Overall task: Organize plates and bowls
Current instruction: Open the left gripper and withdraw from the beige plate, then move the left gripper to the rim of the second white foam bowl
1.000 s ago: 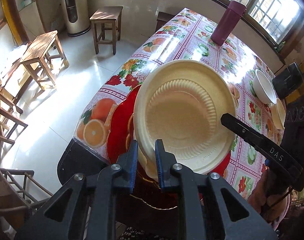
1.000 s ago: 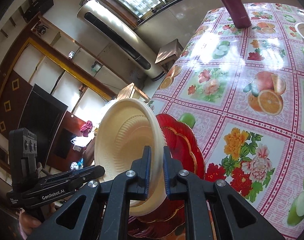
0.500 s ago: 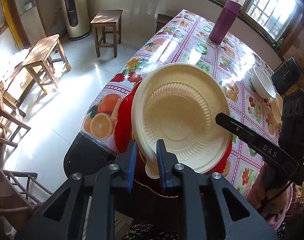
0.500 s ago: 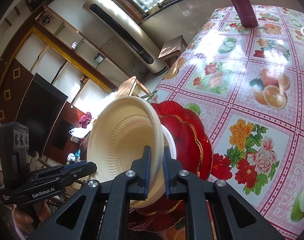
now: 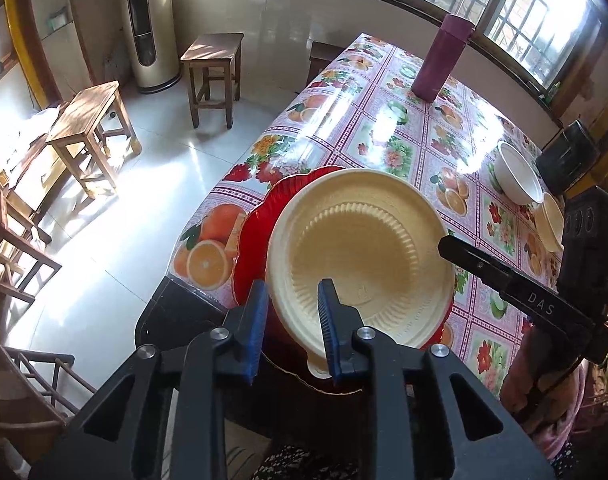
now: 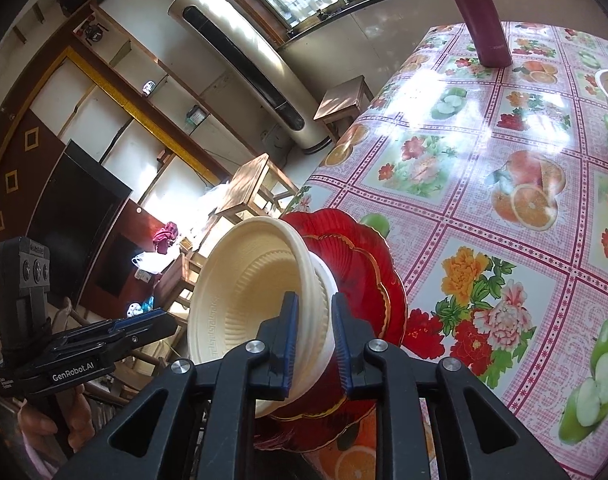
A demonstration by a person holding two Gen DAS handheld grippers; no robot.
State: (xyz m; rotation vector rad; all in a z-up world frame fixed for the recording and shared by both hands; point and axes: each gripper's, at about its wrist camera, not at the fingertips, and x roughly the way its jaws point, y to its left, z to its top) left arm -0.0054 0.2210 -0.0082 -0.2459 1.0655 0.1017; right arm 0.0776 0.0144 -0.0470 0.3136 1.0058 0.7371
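Both grippers are letting go at the near end of the table (image 5: 384,140); the left gripper (image 5: 292,316) has its blue pads spreading, the cream bowl's (image 5: 360,256) near rim sitting in the gap between them with daylight on the left side; the right gripper (image 6: 314,340) is opening too, its pads parting around the bowl's far-side wall, the right pad clear of it, the left one too close to call. The bowl rests on the red plates (image 6: 360,264), which sit at the table's near-left corner, close to the edge; it looks tilted in the right wrist view, perhaps nested on a paler bowl under it. Risk from here, as I judge it: a pad dragging the rim on the way out could tip the light bowl or slide the whole stack toward the edge and the floor; pulling back before the jaws are wide enough would cause it. Two more bowls (image 5: 520,178) wait far right, near the maroon flask (image 5: 440,60).
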